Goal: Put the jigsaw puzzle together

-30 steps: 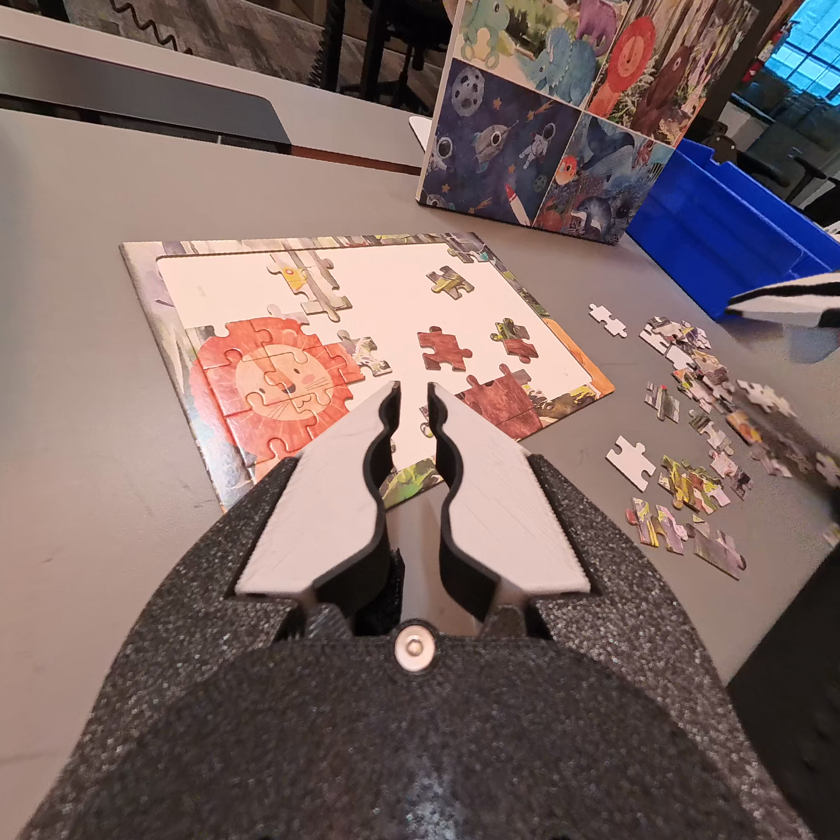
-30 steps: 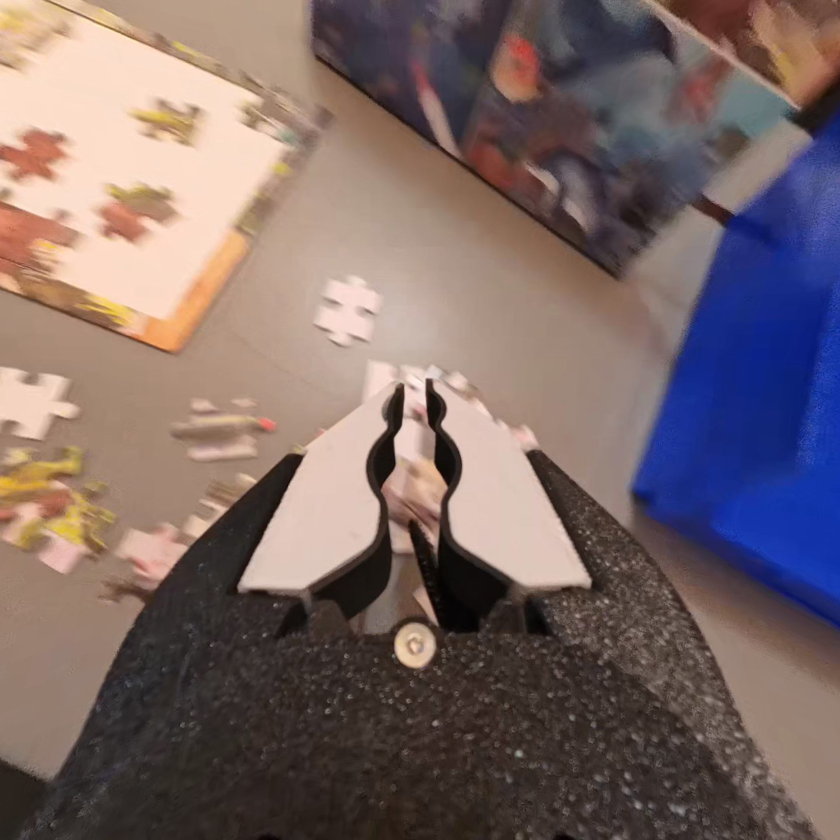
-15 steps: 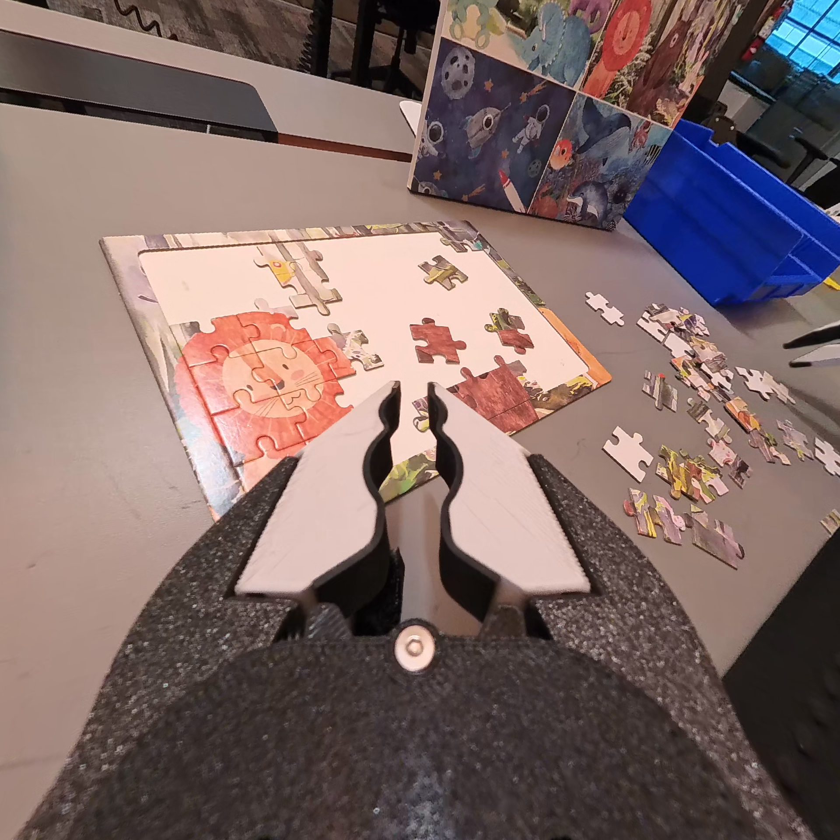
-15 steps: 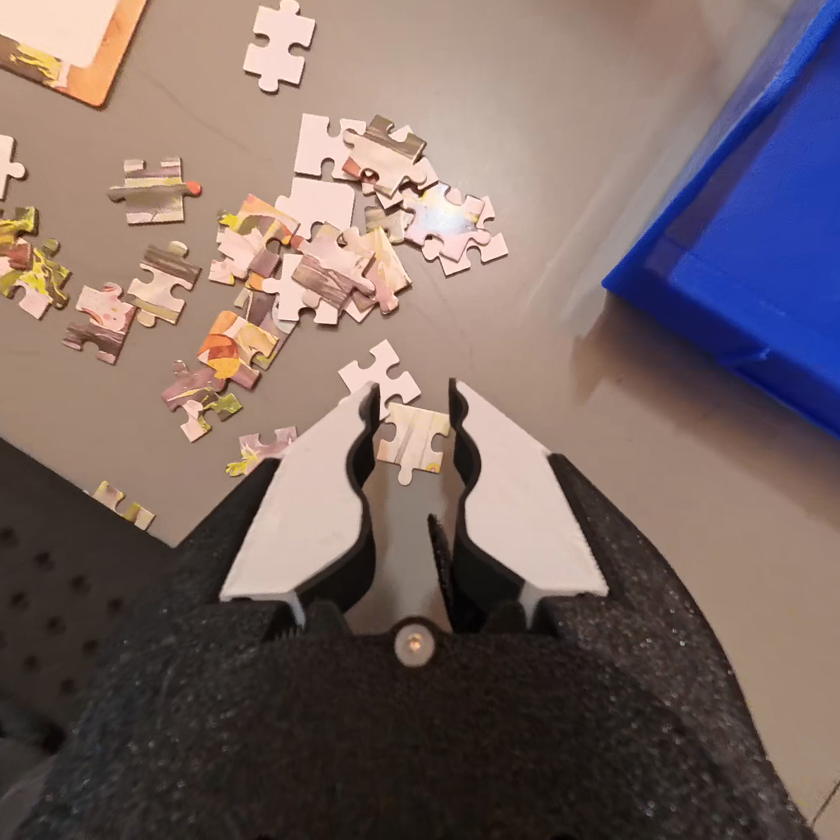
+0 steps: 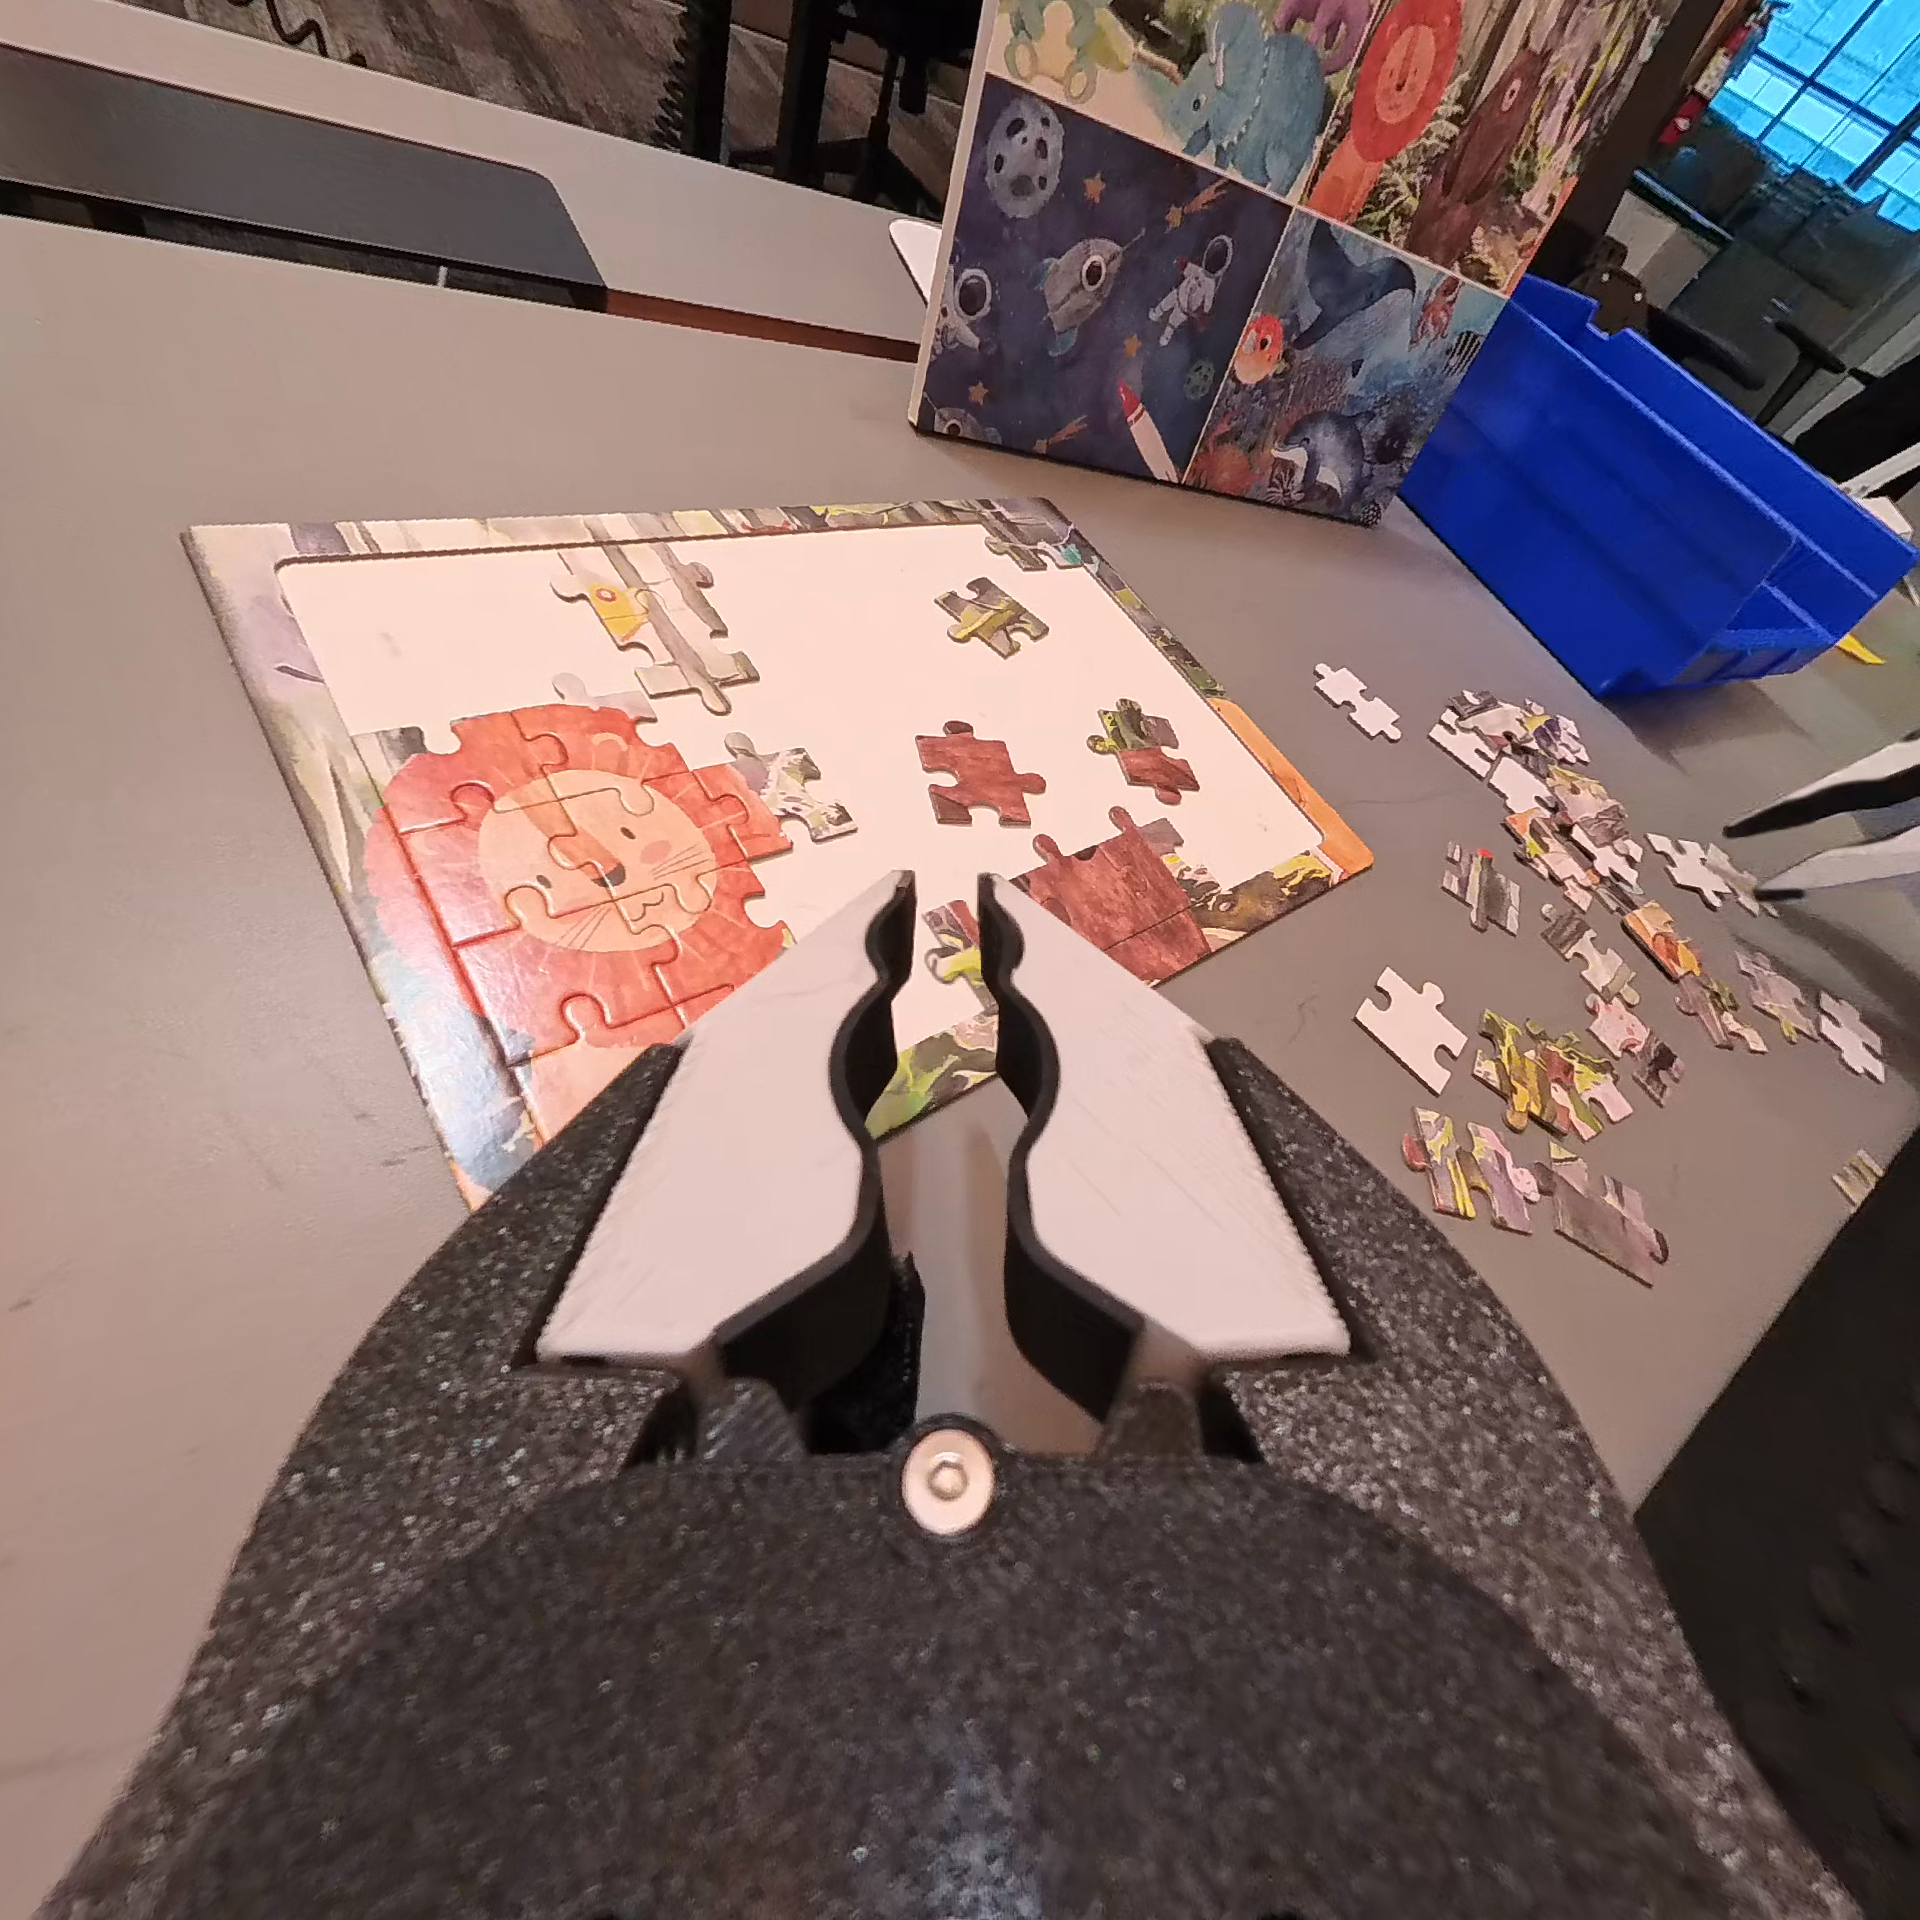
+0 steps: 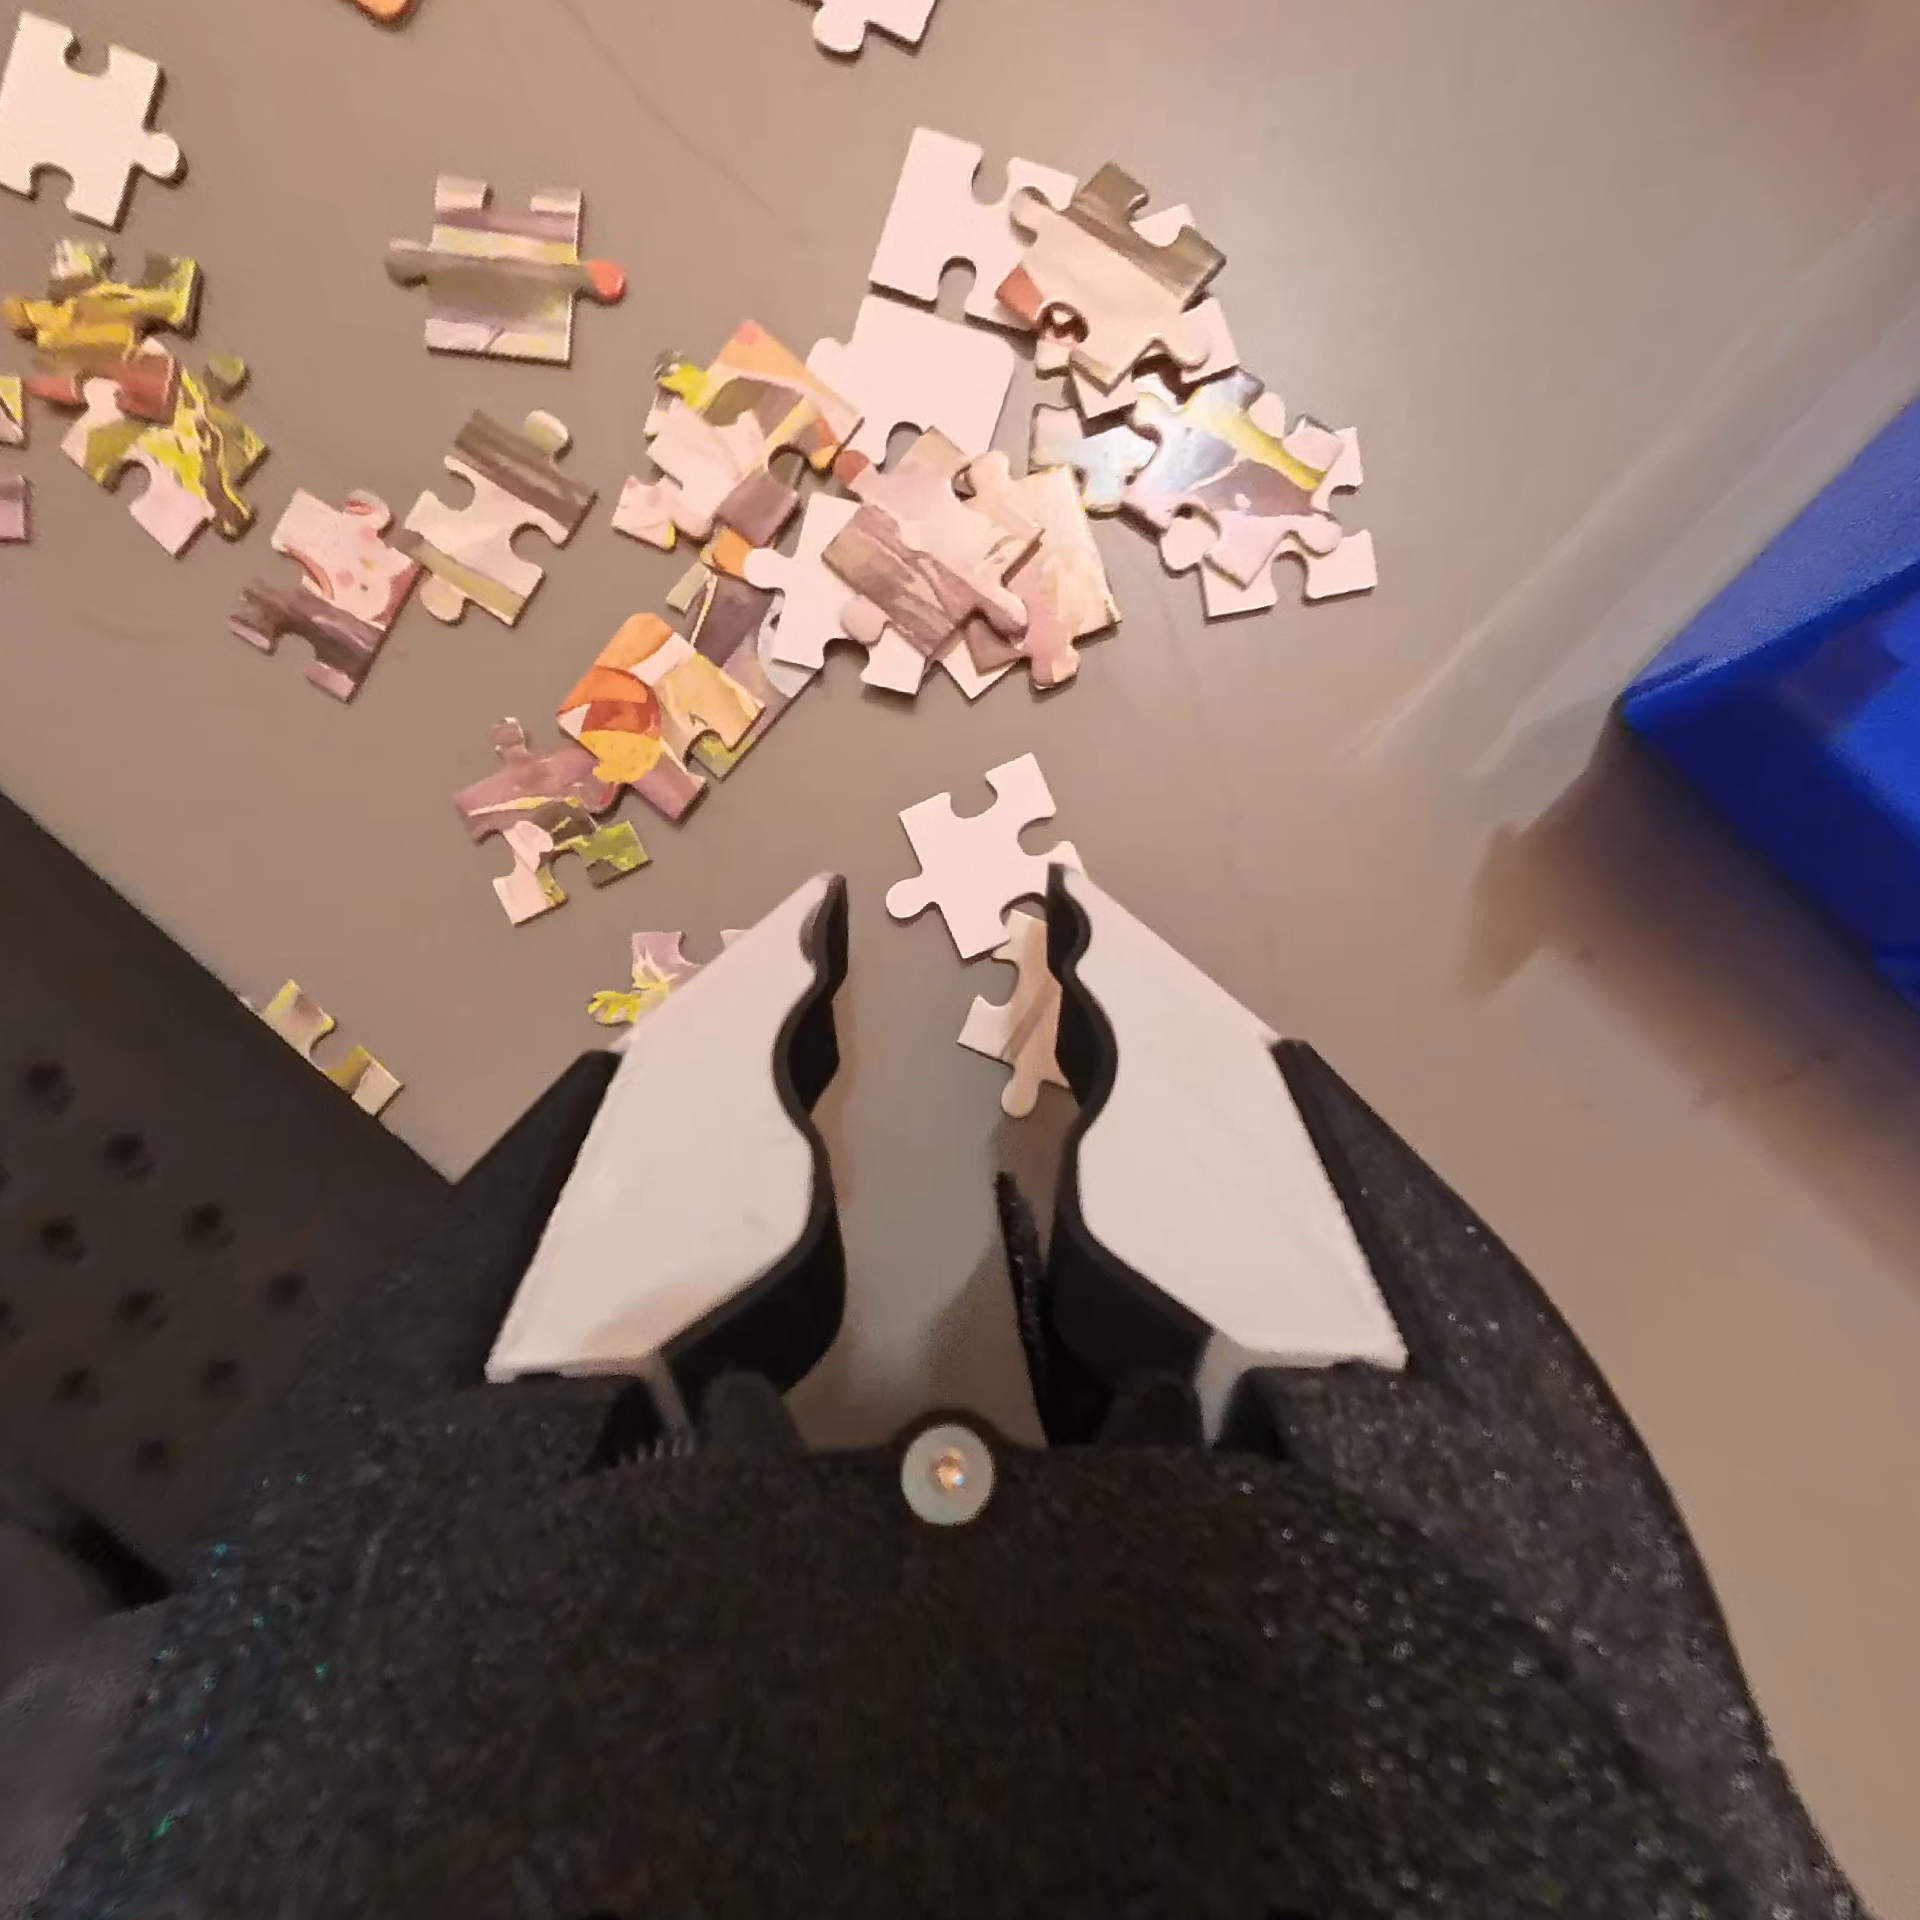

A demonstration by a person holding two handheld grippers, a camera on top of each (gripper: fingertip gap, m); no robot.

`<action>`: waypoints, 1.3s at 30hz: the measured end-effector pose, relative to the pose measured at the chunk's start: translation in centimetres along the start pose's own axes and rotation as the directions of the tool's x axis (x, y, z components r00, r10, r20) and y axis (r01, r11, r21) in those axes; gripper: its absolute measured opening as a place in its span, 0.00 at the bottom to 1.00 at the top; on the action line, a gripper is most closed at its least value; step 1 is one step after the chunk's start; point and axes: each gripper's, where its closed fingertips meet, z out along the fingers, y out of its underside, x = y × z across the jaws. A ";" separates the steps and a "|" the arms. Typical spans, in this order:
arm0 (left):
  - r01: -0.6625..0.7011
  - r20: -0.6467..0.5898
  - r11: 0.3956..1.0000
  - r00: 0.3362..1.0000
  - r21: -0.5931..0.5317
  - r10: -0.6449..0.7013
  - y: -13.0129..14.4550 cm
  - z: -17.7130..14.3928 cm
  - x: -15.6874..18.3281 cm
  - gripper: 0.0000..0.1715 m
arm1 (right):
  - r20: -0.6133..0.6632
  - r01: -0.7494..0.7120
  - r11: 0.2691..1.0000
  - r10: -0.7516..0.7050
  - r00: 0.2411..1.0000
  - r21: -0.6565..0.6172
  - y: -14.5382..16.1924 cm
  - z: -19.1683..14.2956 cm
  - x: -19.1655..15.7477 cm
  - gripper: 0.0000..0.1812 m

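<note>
On the grey table (image 5: 312,416), from the left view, the left claw (image 5: 947,904) hovers nearly closed and empty over the near edge of the flat cardboard puzzle tray (image 5: 239,582), where an orange lion (image 5: 582,862) is partly assembled. In the right view, the right claw (image 6: 945,904) stands open, holding nothing, above a pale cardboard piece (image 6: 1023,1023) lying beside its right finger, under a white face-down piece (image 6: 971,868). Thin, light and flat, it probably needs pinching at opposite edges
</note>
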 end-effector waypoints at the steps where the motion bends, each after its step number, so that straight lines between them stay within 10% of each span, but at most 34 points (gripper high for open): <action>1: -0.002 -0.001 1.000 1.000 -0.001 0.002 0.0 0.0 0.1 0.06 | 0.010 0.002 1.000 -0.002 1.000 0.006 0.0 0.1 -0.1 0.21; 18: -0.009 0.000 1.000 1.000 0.003 0.009 0.0 0.0 0.2 0.06 | -0.056 -0.018 0.999 0.016 0.998 -0.047 0.3 1.5 1.2 0.20; 24: -0.014 0.000 1.000 1.000 0.004 0.014 0.0 -0.1 0.2 0.06 | 0.212 -0.091 0.937 0.018 0.977 0.339 -6.4 -2.8 -2.5 0.20; 28: -0.025 0.009 1.000 1.000 0.007 0.025 -0.1 -0.1 0.2 0.06 | 0.597 -0.371 0.655 -0.153 0.788 0.658 -13.4 -11.2 -7.0 0.20; 31: -0.029 0.007 1.000 1.000 0.012 0.029 -0.2 -0.1 0.3 0.06 | 0.775 -0.613 0.476 -0.342 0.532 0.631 -15.0 -16.6 -8.1 0.20; 36: -0.035 -0.001 0.999 0.999 0.021 0.035 -0.2 -0.3 0.5 0.06 | 0.860 -0.770 0.440 -0.435 0.268 0.462 -15.1 -17.8 -7.9 0.19; 39: -0.035 -0.006 0.999 0.999 0.021 0.036 -0.2 -0.3 0.7 0.07 | 0.865 -0.781 0.445 -0.445 0.232 0.439 -15.1 -17.4 -8.1 0.19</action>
